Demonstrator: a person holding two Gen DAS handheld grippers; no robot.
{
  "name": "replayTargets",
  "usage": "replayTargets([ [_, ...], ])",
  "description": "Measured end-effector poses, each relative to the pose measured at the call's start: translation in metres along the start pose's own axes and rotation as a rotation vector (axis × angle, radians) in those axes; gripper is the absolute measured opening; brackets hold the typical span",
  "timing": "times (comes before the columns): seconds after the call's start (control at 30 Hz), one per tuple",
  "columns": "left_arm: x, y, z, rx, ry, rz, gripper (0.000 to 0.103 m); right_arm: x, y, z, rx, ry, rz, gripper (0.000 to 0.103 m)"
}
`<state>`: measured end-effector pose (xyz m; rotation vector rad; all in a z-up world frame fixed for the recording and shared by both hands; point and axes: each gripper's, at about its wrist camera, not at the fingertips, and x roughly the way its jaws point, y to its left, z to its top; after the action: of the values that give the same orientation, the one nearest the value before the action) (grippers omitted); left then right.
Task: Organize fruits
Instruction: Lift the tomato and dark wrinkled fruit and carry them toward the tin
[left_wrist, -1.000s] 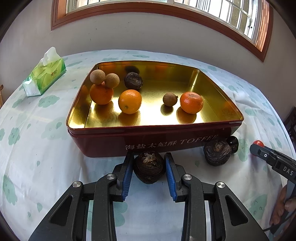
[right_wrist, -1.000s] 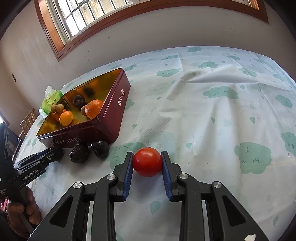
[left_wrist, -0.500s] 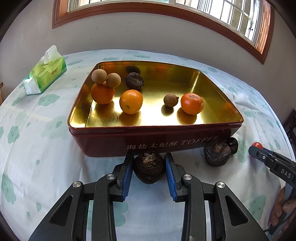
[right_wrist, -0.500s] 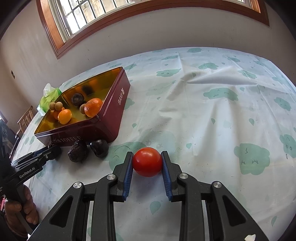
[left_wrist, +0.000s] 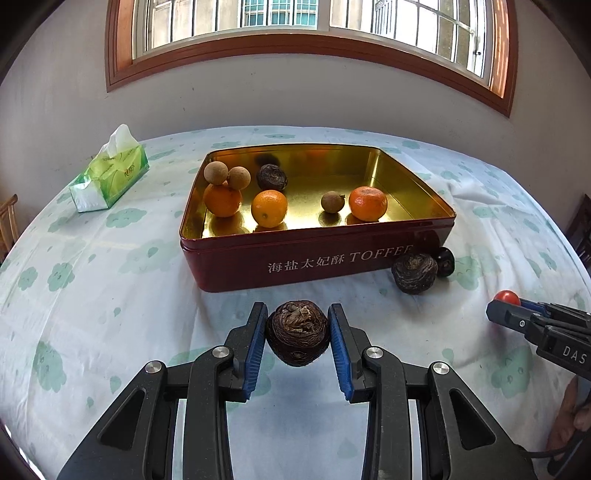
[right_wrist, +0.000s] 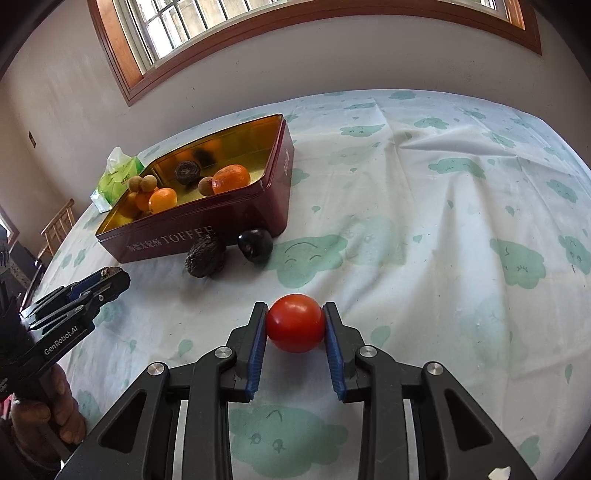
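My left gripper (left_wrist: 297, 332) is shut on a dark wrinkled fruit (left_wrist: 297, 338), held above the cloth in front of the red toffee tin (left_wrist: 314, 258). My right gripper (right_wrist: 294, 325) is shut on a red tomato (right_wrist: 294, 323) over the cloth, right of the tin (right_wrist: 192, 240). The tin holds three oranges (left_wrist: 269, 208), several small brown fruits (left_wrist: 332, 202) and a dark wrinkled fruit (left_wrist: 272, 177). Another dark wrinkled fruit (left_wrist: 413, 273) and a shiny black fruit (left_wrist: 444, 261) lie on the cloth by the tin's front right corner.
A green tissue pack (left_wrist: 110, 177) lies on the table to the left of the tin. The table is covered by a white cloth with green cloud prints (right_wrist: 443, 221). A wall with a wooden window frame (left_wrist: 295, 48) stands behind. A wooden chair (right_wrist: 59, 225) stands at the far left.
My left gripper has lifted the dark wrinkled fruit off the cloth and drawn back from the tin. My right gripper has risen with the tomato.
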<state>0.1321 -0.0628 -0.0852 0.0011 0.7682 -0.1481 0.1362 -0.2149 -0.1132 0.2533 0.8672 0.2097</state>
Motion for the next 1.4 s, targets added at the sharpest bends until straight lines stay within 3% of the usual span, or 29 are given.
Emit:
replayTargets([
  [0.63, -0.047, 0.004, 0.014, 0.008, -0.114, 0.014, 0.035, -0.068, 0.061, 0.01, -0.09, -0.142, 0.133, 0.028],
  [1.4, -0.052, 0.023, 0.047, -0.009, -0.175, 0.048, 0.035, -0.075, 0.082, 0.037, -0.145, -0.207, 0.156, 0.028],
])
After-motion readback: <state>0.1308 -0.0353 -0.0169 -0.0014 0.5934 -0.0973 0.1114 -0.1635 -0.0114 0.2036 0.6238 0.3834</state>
